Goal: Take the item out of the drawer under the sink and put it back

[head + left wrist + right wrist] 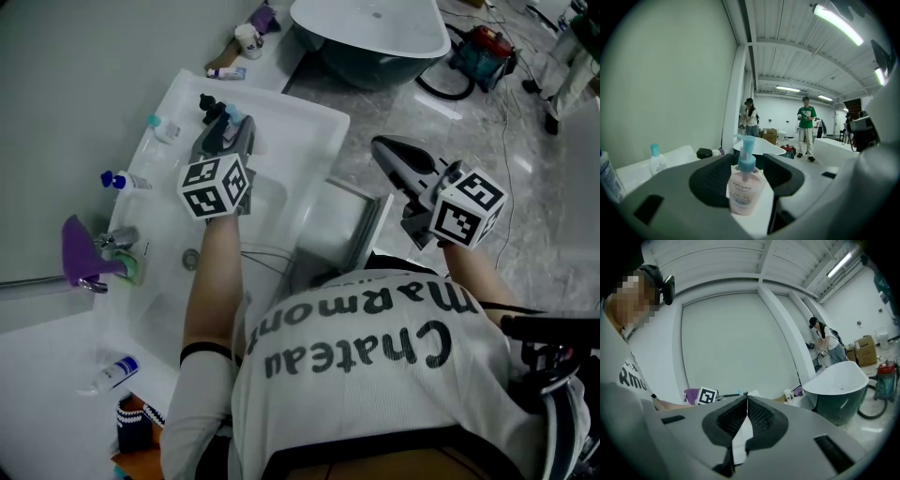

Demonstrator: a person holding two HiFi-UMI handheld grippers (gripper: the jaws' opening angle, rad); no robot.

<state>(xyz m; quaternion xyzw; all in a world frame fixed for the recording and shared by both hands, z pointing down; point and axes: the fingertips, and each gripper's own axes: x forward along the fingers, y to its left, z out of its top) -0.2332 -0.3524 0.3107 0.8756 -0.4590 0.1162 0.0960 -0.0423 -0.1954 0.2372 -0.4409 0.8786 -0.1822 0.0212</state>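
**A:** Where's the pump bottle (744,190)?
**B:** It's mostly hidden from overhead. It stands upright on the glossy white sink top (291,122), unclamped between the left gripper's (745,159) parted jaws. Rounded pinkish plastic, blue pump.
**A:** Right gripper (746,398)?
**B:** Closed, empty.
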